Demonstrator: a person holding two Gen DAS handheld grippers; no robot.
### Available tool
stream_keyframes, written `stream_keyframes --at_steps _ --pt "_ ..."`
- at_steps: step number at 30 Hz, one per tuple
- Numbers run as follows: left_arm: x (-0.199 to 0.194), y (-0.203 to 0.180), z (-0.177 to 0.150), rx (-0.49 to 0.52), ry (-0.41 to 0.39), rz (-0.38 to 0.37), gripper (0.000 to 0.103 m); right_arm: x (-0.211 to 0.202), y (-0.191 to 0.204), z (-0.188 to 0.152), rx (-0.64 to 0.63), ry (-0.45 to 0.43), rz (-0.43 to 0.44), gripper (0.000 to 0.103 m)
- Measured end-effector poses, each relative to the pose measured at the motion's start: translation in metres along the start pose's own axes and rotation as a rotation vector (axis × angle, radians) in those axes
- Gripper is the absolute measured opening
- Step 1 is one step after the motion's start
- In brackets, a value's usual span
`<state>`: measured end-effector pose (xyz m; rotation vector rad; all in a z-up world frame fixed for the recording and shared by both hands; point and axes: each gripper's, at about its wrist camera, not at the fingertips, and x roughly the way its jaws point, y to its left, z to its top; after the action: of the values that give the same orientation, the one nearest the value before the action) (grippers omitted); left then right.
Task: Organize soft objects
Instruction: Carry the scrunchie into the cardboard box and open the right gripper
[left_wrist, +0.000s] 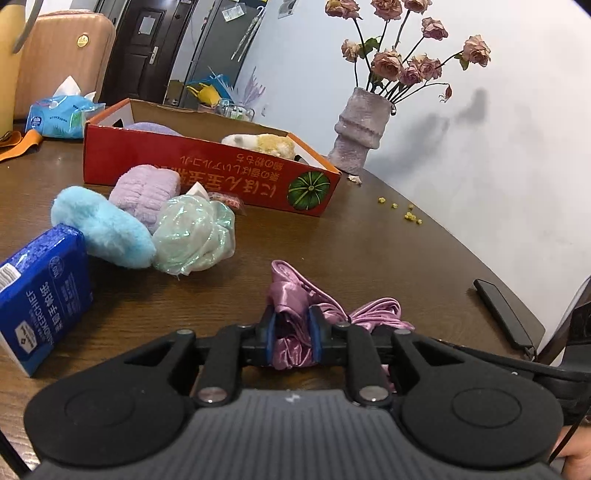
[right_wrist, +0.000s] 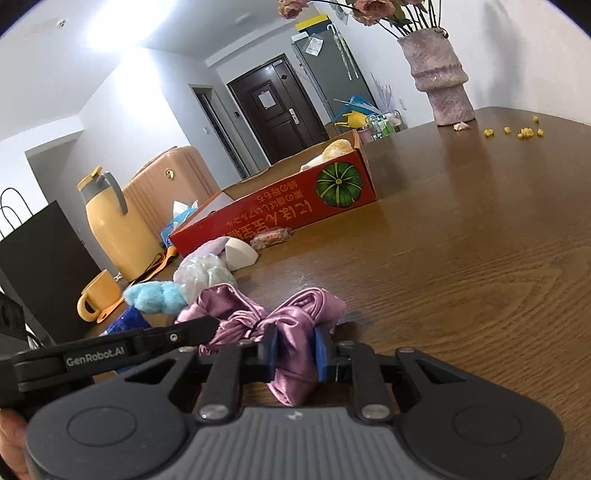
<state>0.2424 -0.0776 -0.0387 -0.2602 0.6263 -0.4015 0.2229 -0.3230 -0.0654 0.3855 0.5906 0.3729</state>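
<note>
Both grippers are on the pink satin cloth (left_wrist: 295, 306) at the near edge of the wooden table (right_wrist: 461, 258). Left gripper (left_wrist: 294, 334): jaws pinched on 1 end. Right gripper (right_wrist: 295, 350): jaws clamped on the other end, with "GenRobot.AI" readable on the left gripper's arm. Far left sits the red cardboard box (left_wrist: 207, 173), pumpkin picture and upside-down Japanese lettering on its side. In front of it: blue plush (left_wrist: 103, 232), lilac towel (left_wrist: 147, 192), wrapped green bundle (left_wrist: 194, 234). Near left, a blue tissue pack (left_wrist: 44, 295) reads "HANDKERCHIEF". A vase (left_wrist: 364, 129) stands far right.
</note>
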Motion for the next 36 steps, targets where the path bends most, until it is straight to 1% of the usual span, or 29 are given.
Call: stream_keyframes --at_steps 1,3,6,9,11,14,15,16,17,19,21,23,24,25,26,28,30,32,33,34,35,36 --pt "-0.002 0.0 0.0 0.001 -0.004 -0.016 0.008 -0.002 0.001 0.001 0.002 0.001 0.005 0.016" --pt "-0.009 -0.004 0.003 0.03 -0.031 -0.024 0.007 -0.007 0.005 0.004 -0.011 -0.01 0.014 0.016" --pt "-0.02 -0.006 0.018 0.037 -0.065 -0.064 0.007 -0.012 0.014 0.018 -0.031 -0.046 0.035 0.016" --pt "-0.028 -0.003 0.053 0.042 -0.112 -0.099 0.007 -0.009 0.024 0.044 -0.048 -0.083 0.067 0.016" --pt "-0.029 0.0 0.089 0.076 -0.143 -0.101 0.007 0.002 0.034 0.07 -0.075 -0.104 0.085 0.016" --pt "-0.018 0.009 0.149 0.123 -0.159 -0.079 0.007 0.036 0.054 0.125 -0.111 -0.121 0.116 0.016" --pt "-0.01 0.016 0.17 0.143 -0.166 -0.07 0.008 0.052 0.06 0.144 -0.121 -0.123 0.121 0.016" --pt "0.001 0.026 0.19 0.158 -0.158 -0.065 0.008 0.069 0.067 0.162 -0.133 -0.119 0.126 0.016" --pt "0.013 0.037 0.207 0.153 -0.14 -0.059 0.008 0.091 0.073 0.182 -0.134 -0.107 0.127 0.016" --pt "0.045 0.065 0.24 0.125 -0.094 -0.003 0.008 0.143 0.083 0.214 -0.142 -0.053 0.121 0.016" --pt "0.077 0.092 0.261 0.126 -0.04 0.045 0.008 0.196 0.086 0.233 -0.128 0.012 0.11 0.016" --pt "0.112 0.122 0.27 0.088 0.029 0.132 0.008 0.253 0.085 0.241 -0.111 0.098 0.076 0.016" --pt "0.128 0.135 0.269 0.085 0.068 0.159 0.008 0.276 0.084 0.241 -0.101 0.136 0.059 0.016" --pt "0.14 0.145 0.266 0.079 0.09 0.201 0.008 0.297 0.085 0.24 -0.098 0.181 0.049 0.016" --pt "0.151 0.151 0.262 0.101 0.114 0.24 0.008 0.316 0.087 0.239 -0.104 0.224 0.036 0.016" --pt "0.165 0.16 0.254 0.122 0.159 0.279 0.008 0.345 0.096 0.232 -0.166 0.296 -0.014 0.016" --pt "0.174 0.162 0.247 0.138 0.192 0.291 0.009 0.357 0.105 0.227 -0.225 0.315 -0.059 0.019" --pt "0.176 0.16 0.247 0.167 0.183 0.309 0.009 0.361 0.112 0.228 -0.258 0.333 -0.081 0.023" --pt "0.177 0.16 0.248 0.163 0.184 0.311 0.011 0.361 0.114 0.228 -0.273 0.332 -0.097 0.026" --pt "0.177 0.159 0.249 0.154 0.182 0.311 0.019 0.359 0.115 0.229 -0.282 0.329 -0.112 0.029" --pt "0.175 0.158 0.252 0.155 0.182 0.318 0.022 0.357 0.116 0.226 -0.287 0.324 -0.119 0.032" --pt "0.172 0.154 0.253 0.157 0.173 0.319 0.031 0.352 0.117 0.225 -0.292 0.317 -0.13 0.036"
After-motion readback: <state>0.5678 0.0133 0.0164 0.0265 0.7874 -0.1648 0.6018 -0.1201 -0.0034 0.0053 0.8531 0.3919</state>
